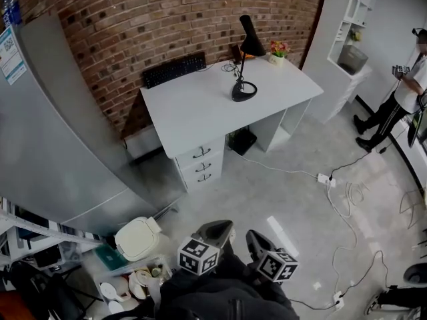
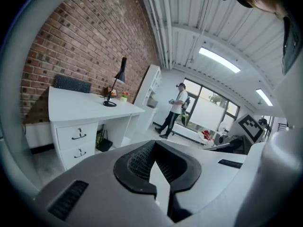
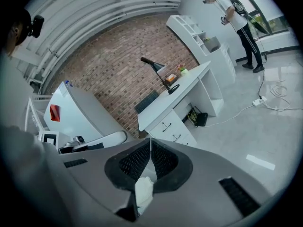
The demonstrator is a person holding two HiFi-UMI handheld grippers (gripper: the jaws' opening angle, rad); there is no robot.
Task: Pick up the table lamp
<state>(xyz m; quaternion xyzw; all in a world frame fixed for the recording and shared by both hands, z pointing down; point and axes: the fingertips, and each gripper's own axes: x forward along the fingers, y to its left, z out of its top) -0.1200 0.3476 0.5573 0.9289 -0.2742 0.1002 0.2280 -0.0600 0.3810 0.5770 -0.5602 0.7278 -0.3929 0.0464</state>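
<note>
Near the back edge of the white desk [image 1: 200,112], toward its far right corner, the black table lamp [image 1: 251,44] is stood upright. The left gripper [image 1: 215,231] and right gripper [image 1: 257,242] are held low, well apart from the desk, each pressed together on nothing. Empty closed jaws are judged to suit an approach not yet made.

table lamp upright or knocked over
Upright: the table lamp stands on its round base on the desk, stem rising to the shade.
</note>
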